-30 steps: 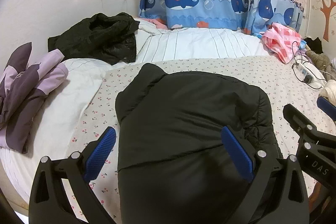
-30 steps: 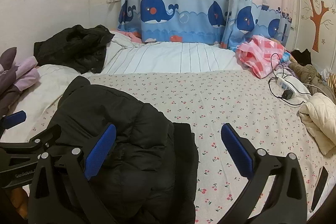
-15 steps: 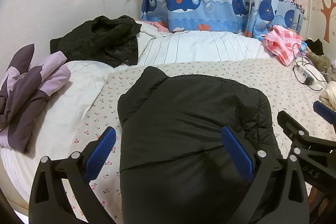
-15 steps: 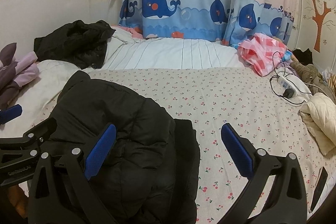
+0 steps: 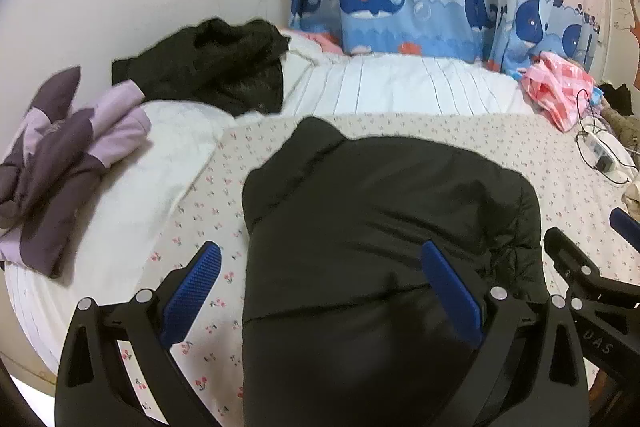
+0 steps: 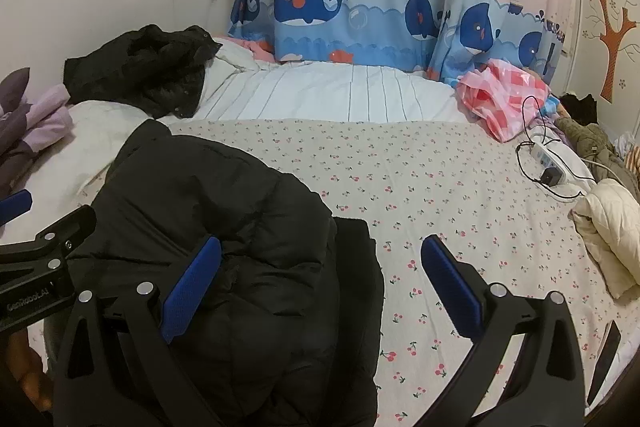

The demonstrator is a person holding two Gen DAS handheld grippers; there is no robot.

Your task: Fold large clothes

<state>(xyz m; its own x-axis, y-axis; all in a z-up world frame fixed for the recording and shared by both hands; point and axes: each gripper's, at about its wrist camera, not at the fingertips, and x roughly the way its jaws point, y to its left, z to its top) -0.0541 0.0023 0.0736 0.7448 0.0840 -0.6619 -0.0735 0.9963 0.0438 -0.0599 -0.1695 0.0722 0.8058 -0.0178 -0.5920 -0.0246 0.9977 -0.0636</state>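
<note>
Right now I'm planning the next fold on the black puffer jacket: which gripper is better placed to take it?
Probably the left gripper: its open jaws straddle the black jacket. The right gripper, also open, sits past the jacket's right edge, mostly over the floral sheet.

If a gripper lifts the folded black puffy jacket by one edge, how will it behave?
The folded black puffy jacket probably sags and unfolds, being soft, quilted padding. It likely feels light for its bulk. Its smooth shell may slip between the jaws.

The bed [image 6: 420, 187] is covered by a cherry-print sheet; a black jacket [image 6: 224, 219] is laid at its near-left edge, another black coat [image 6: 148, 75] at the far-left corner.
</note>
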